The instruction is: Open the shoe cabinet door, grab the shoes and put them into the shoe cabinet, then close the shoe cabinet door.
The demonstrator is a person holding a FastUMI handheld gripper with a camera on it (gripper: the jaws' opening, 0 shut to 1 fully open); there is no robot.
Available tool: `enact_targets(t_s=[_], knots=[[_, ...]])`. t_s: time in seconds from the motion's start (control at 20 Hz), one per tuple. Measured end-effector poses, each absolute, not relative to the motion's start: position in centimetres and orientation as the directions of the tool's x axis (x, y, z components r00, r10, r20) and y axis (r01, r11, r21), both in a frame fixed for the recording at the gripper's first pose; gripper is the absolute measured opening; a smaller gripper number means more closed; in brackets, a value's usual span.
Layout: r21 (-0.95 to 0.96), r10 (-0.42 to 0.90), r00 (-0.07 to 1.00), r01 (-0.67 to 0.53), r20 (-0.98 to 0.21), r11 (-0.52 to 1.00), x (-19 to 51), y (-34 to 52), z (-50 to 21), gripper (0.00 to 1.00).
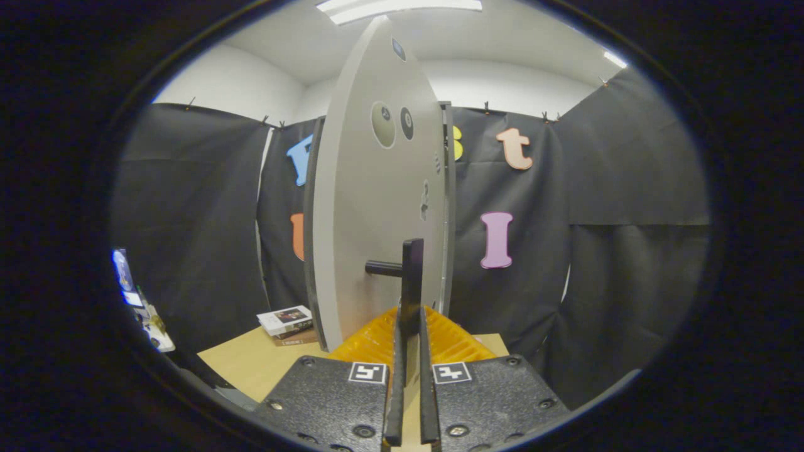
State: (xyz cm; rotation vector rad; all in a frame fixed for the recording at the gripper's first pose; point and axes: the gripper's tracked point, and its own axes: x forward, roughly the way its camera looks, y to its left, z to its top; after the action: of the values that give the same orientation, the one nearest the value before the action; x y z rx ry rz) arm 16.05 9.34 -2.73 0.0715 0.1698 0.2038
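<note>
Item one: my gripper [411,339], fingers clenched on the dark bar handle [411,282] of the shoe cabinet door [377,207], one finger on each side of the bar. Item two: the door, pale grey, swung out edge-on toward me, just ahead of the fingers. Item three: a light wooden tabletop [251,364] beneath. Item four: a small stack of books [287,323] lying far left of the door.

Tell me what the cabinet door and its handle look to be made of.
Cabinet door: probably painted or laminated board; flat, matte pale grey, no grain showing. Handle: likely metal or hard plastic, dark matte bar on a round post. The gripper is shut on the handle's lower end.
</note>
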Motion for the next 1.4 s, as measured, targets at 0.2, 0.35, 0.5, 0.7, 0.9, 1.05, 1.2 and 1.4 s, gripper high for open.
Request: enact_targets(t_s=[0.2, 0.35, 0.5, 0.7, 0.9, 1.05, 1.2, 1.4], knots=[[0.101, 0.138, 0.977, -0.122, -0.160, 0.987, 16.5, 7.9, -2.8, 0.08], [0.123, 0.132, 0.979, -0.114, -0.154, 0.986, 16.6, 7.4, -2.8, 0.04], [0.151, 0.153, 0.975, -0.129, -0.159, 0.980, 16.2, 7.7, -2.7, 0.06], [0.122, 0.113, 0.984, -0.096, -0.137, 0.988, 15.6, 6.8, -2.3, 0.05], [0.134, 0.122, 0.989, -0.110, -0.088, 0.985, 15.0, 7.4, -1.9, 0.05], [0.116, 0.161, 0.984, -0.151, -0.074, 0.982, 14.2, 8.2, -2.2, 0.05], [0.100, 0.148, 0.987, -0.142, -0.066, 0.985, 13.8, 8.1, -2.3, 0.08], [0.126, 0.087, 0.994, -0.079, -0.062, 0.989, 13.0, 8.3, -2.9, 0.51]])
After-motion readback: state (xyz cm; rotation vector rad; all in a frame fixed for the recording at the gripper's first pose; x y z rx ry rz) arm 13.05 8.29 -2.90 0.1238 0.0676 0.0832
